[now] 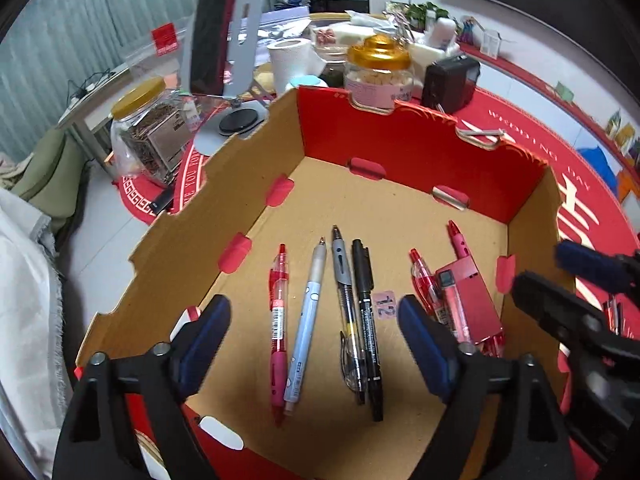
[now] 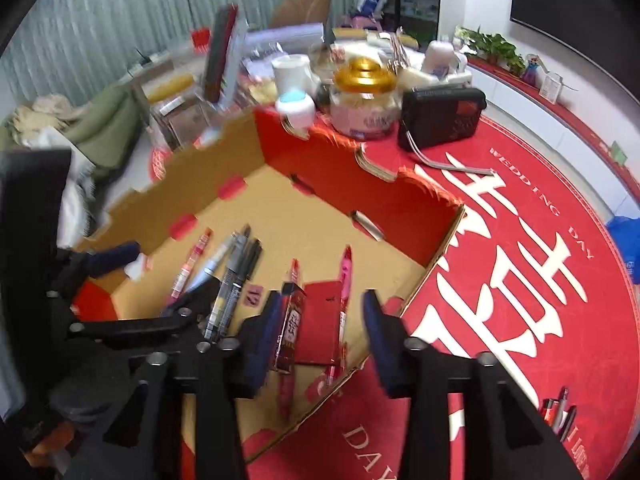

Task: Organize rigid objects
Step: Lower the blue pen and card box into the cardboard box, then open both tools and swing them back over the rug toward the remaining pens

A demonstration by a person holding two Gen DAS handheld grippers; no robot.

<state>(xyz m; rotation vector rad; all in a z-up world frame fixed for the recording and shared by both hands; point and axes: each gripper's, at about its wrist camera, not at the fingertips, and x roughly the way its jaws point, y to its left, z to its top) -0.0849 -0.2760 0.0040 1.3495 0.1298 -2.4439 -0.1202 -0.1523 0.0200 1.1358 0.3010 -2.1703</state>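
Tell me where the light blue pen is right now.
In the left wrist view the light blue pen lies flat on the cardboard box floor, left of centre, between the red pen and the grey pen.

Pens and other things, counted

One cardboard box [image 1: 400, 152] holds four pens in a row [image 1: 328, 320], two more pink pens [image 1: 456, 240] and one red flat case [image 1: 476, 300]. Behind it stand two jars [image 1: 378, 72], one paper roll [image 1: 290, 60] and one black radio [image 1: 450, 80].
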